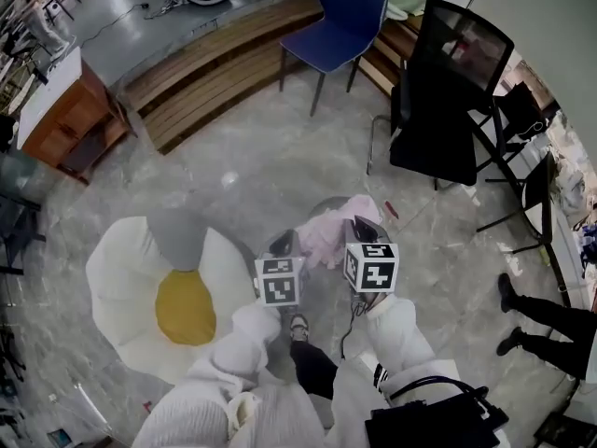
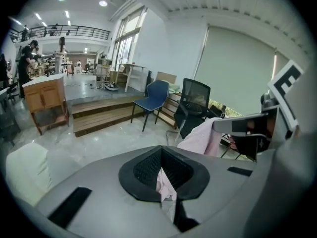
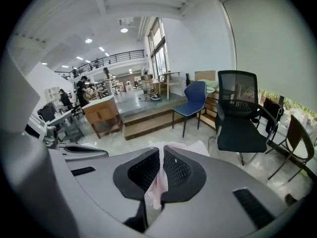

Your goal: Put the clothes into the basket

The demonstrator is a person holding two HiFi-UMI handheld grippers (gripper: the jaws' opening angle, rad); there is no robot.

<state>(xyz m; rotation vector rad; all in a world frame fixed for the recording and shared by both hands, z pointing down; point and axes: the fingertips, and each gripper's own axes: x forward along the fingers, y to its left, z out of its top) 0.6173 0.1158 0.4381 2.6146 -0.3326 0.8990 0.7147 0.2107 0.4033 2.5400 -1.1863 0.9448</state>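
Observation:
A pale pink garment hangs bunched between my two grippers above the grey marble floor. My left gripper is shut on one part of it; in the left gripper view a fold of pink cloth sits pinched in that gripper. My right gripper is shut on another part, and the right gripper view shows the cloth squeezed in its own grip. The left gripper view also shows the garment draped below the right gripper. A grey rounded shape peeks out behind the garment; I cannot tell what it is.
A white flower-shaped cushion with a yellow centre lies on the floor at left. A blue chair and a black office chair stand ahead by a wooden step. A person's legs are at right, a wooden cabinet at far left.

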